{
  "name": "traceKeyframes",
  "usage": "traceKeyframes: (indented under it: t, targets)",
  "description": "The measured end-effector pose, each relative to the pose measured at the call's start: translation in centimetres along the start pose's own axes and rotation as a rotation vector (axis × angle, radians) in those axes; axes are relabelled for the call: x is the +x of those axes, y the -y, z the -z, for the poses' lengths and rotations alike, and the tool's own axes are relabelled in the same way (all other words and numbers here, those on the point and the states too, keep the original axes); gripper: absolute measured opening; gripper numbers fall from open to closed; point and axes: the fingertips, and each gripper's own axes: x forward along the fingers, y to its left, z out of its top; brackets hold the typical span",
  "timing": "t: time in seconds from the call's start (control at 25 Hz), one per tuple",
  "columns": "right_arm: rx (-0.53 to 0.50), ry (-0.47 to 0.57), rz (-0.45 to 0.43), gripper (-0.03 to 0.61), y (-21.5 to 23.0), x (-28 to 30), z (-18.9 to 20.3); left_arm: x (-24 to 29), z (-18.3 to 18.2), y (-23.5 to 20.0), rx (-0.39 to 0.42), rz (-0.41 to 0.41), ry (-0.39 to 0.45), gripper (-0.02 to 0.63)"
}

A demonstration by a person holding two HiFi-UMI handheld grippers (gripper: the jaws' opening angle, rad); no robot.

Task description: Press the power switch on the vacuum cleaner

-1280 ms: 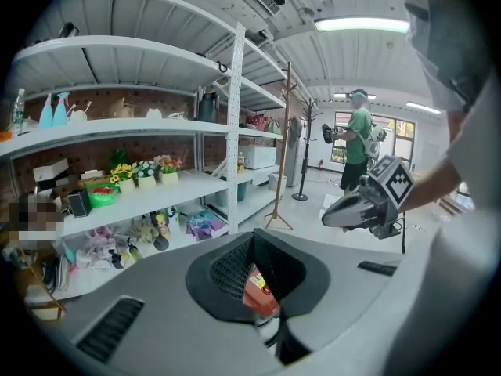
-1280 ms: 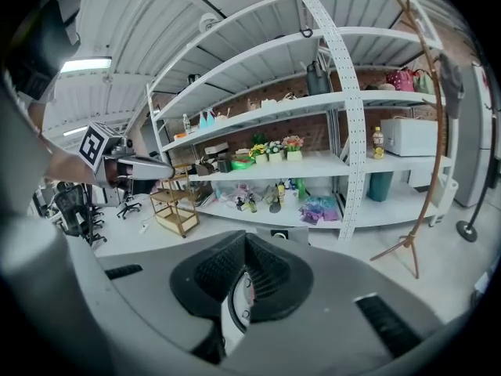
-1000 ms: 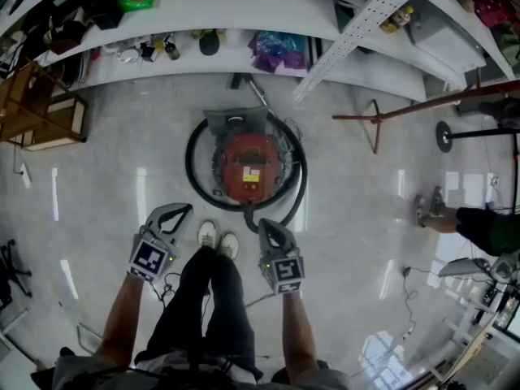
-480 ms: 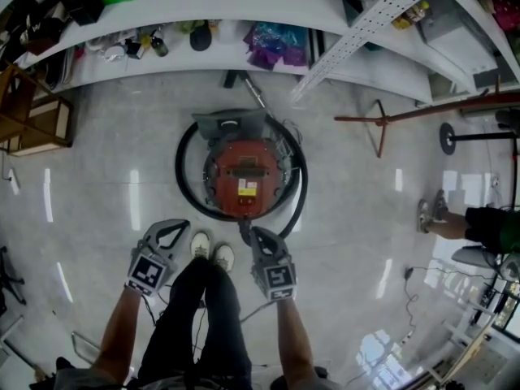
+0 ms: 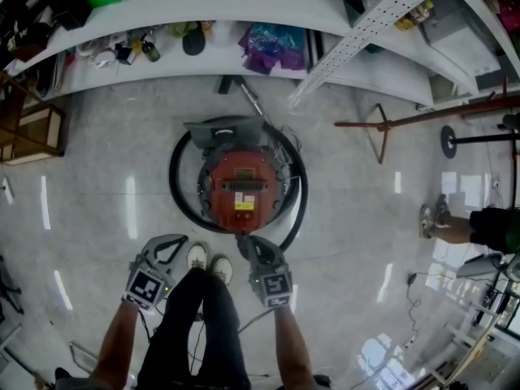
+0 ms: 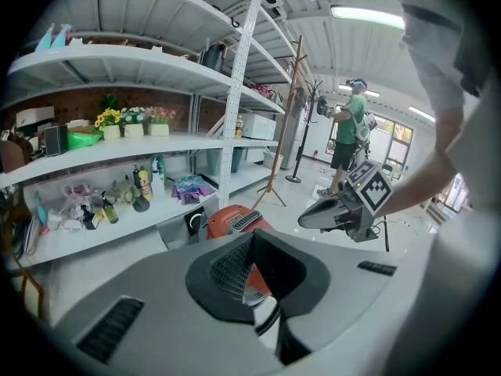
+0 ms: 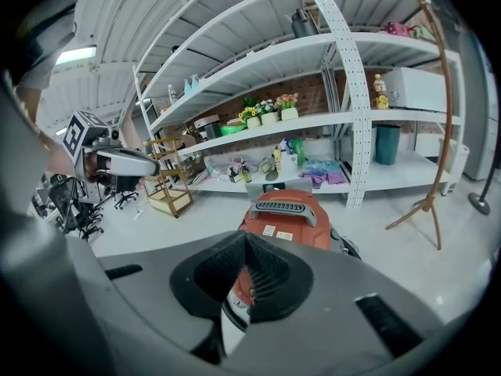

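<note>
A round red vacuum cleaner (image 5: pixel 241 187) stands on the floor, ringed by its black hose (image 5: pixel 175 187), with a grey handle on top. Which part of it is the power switch I cannot make out. My right gripper (image 5: pixel 246 241) is shut and empty, its tip over the hose at the vacuum's near edge. My left gripper (image 5: pixel 168 243), also shut and empty, hangs further left, off the vacuum. In the right gripper view the vacuum (image 7: pixel 286 222) sits just past the right gripper (image 7: pixel 246 238). In the left gripper view the vacuum (image 6: pixel 228 220) lies beyond the left gripper (image 6: pixel 253 234).
White shelves (image 5: pixel 203 10) with bottles and bags run behind the vacuum. A wooden coat stand (image 5: pixel 382 124) lies to the right, and another person (image 5: pixel 475 226) stands at the far right. A wooden cart (image 5: pixel 32 128) is at left. My white shoes (image 5: pixel 208 260) are between the grippers.
The vacuum has come closer to me and both grippers have moved forward with the view. The right gripper's tip has closed in from short of the hose to over its near edge.
</note>
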Motion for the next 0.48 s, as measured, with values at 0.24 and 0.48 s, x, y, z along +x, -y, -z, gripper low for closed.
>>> traceKeyframes:
  t: [0.24,0.48]
  targets:
    - [0.008,-0.018,0.022,0.011,1.2,1.2,1.1,0.3,0.5,0.3,0.015,0.011,0.001,0.006]
    - [0.012,-0.046,0.047,0.011,2.2,2.4,2.3,0.6,1.3,0.3,0.014,0.008,0.004,0.006]
